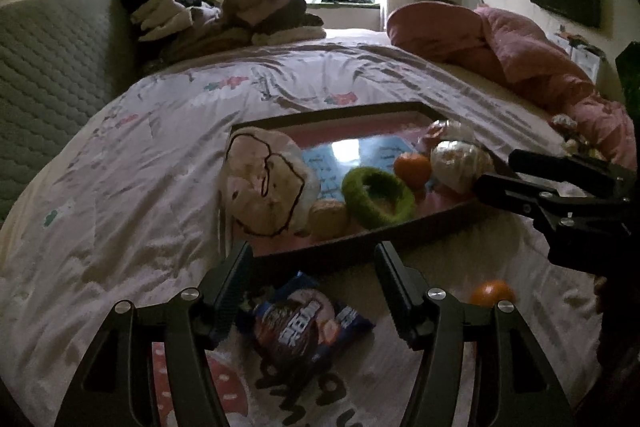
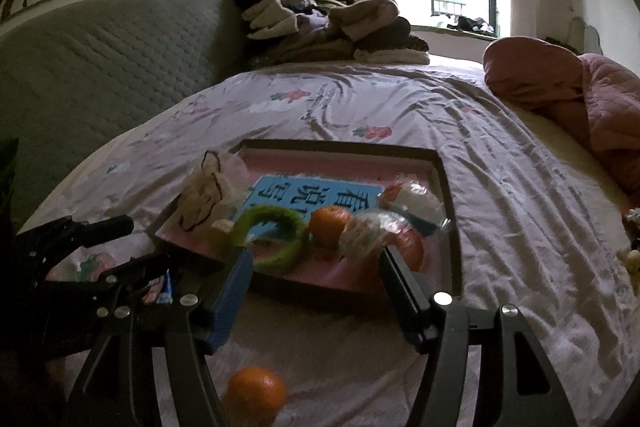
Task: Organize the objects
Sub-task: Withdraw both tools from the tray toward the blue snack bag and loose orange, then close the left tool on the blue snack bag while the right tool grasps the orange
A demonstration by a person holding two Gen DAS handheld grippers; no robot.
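Hovering with jaws apart, the left gripper [image 1: 312,291] frames a dark blue snack packet [image 1: 304,323], the equally empty right gripper [image 2: 316,295] a loose orange [image 2: 256,393]; both lie on the bedspread beside the near edge of the black-framed pink tray [image 2: 448,187], already part filled

Ring [image 1: 378,197] in tray [image 1: 352,241], packet [image 1: 304,323] before it

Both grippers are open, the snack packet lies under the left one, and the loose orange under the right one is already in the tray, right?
Not quite. The right wrist view shows that loose orange lying on the bedsheet, outside the tray. The rest holds: left gripper and right gripper open, snack packet under the left.
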